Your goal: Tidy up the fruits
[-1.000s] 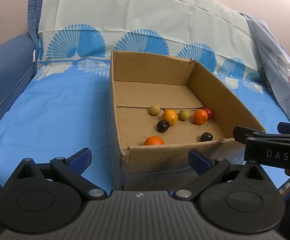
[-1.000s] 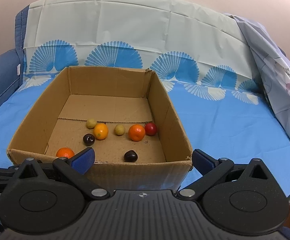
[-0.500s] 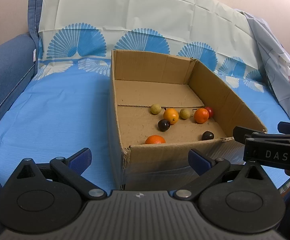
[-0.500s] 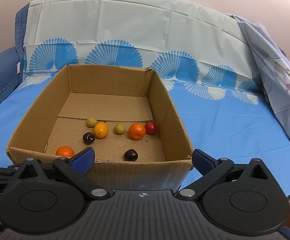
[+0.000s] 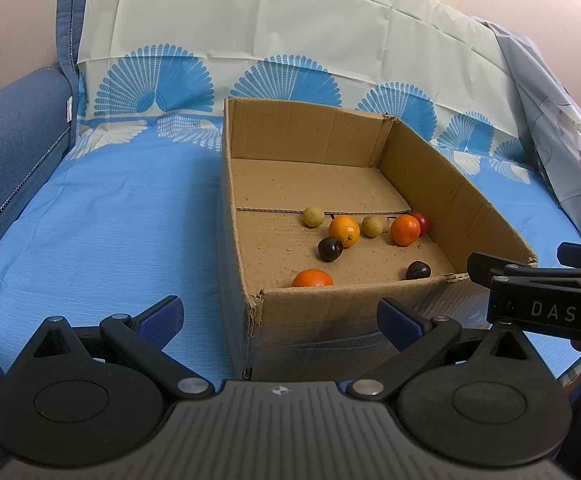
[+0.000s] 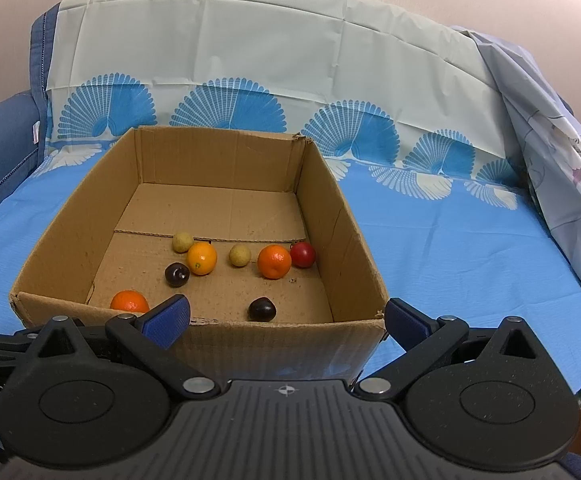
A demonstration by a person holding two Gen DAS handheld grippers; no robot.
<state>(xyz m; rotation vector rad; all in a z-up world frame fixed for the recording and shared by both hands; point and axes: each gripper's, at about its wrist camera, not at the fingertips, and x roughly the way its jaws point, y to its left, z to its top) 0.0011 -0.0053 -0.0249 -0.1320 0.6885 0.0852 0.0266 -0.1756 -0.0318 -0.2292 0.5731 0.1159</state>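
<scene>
Right wrist view: a cardboard box (image 6: 332, 216) is seen on a blue-covered bed (image 6: 450, 248), with eight small fruits loose on its floor. Three oranges are counted: one at the near left wall (image 6: 129, 302), one mid-left (image 6: 201, 258), one mid-right (image 6: 274, 261). Two yellowish fruits (image 6: 182, 242) (image 6: 238, 255) lie along the floor seam, a red fruit (image 6: 303, 254) touches or nearly touches the mid-right orange, and two dark fruits (image 6: 177, 274) (image 6: 262, 309) lie nearer the front. No fruit is seen outside the box.

The right gripper (image 6: 286, 320) is held just short of the near box wall, its fingers spread wide with nothing between them. In the left wrist view the left gripper (image 5: 280, 316) is likewise held before the box corner, fingers apart and empty; the right gripper is also seen there at the right edge (image 5: 538, 292).

Step in hand cannot be settled: the fruits are all in the box, which fits a finished gathering, yet kinds are mixed and scattered, which fits sorting yet to come. If grouping is wanted, a reach over the near wall would be called for, with fingers lowered around a single round fruit; rolling is judged likely on the flat cardboard.
</scene>
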